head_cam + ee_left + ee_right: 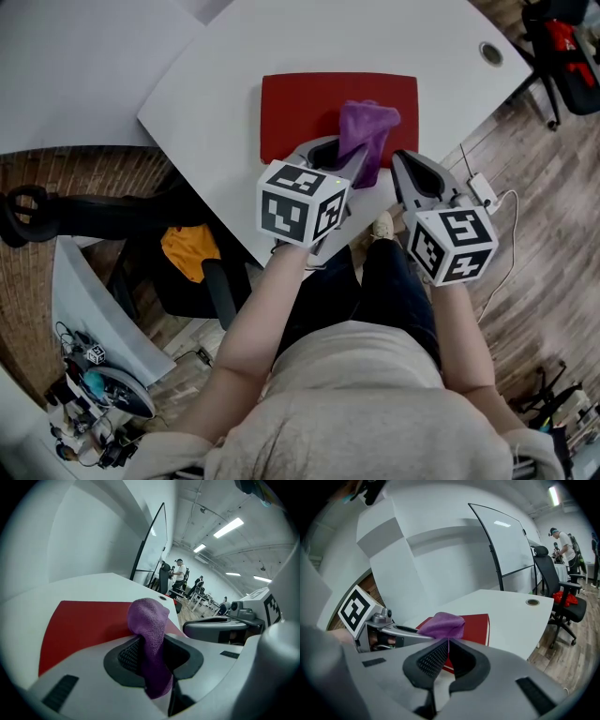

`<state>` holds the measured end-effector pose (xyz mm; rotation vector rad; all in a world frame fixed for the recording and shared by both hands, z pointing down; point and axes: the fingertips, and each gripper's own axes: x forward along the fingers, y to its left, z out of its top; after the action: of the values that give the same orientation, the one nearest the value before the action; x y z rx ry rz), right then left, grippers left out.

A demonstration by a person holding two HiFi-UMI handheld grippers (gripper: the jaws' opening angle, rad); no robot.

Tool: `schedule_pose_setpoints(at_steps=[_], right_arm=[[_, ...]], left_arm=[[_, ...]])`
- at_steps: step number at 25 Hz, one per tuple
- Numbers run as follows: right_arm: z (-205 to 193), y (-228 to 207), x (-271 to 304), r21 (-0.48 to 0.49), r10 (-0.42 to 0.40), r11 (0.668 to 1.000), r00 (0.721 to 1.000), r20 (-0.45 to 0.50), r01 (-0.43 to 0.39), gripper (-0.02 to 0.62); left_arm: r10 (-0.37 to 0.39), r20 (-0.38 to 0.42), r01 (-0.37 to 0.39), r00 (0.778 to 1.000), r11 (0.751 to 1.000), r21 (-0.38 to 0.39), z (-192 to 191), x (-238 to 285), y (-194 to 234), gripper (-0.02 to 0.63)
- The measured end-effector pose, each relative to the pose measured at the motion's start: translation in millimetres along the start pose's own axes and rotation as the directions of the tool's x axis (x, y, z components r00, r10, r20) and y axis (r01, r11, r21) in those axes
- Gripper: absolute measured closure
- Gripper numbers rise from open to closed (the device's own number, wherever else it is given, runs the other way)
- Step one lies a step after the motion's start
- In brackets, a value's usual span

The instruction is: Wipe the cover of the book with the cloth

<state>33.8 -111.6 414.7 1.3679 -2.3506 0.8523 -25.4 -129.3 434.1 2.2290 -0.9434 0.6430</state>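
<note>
Left gripper (153,644) fingers (125,654) clenched on purple cloth (149,616) over red book (79,625) on tabletop (450,84); right gripper (448,641) fingers closed, empty.

No legible text, label, brand or number is visible. The only printed marks are black-and-white square coded patterns, not characters. One set is on the cube (302,202) at the rear of the left hand-held gripper (339,161). The other is on the cube (454,245) at the rear of the right hand-held gripper (405,167).
</note>
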Motion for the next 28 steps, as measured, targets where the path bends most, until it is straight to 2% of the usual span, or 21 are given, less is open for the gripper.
schedule_pose_setpoints(at_steps=[28], right_arm=[[-1,72,48,-0.078,0.090,0.993,0.995,-0.053,-0.094,0.572]], left_arm=[[0.105,0.058,-0.099,0.993,0.990,-0.105,-21,-65,76,0.495]])
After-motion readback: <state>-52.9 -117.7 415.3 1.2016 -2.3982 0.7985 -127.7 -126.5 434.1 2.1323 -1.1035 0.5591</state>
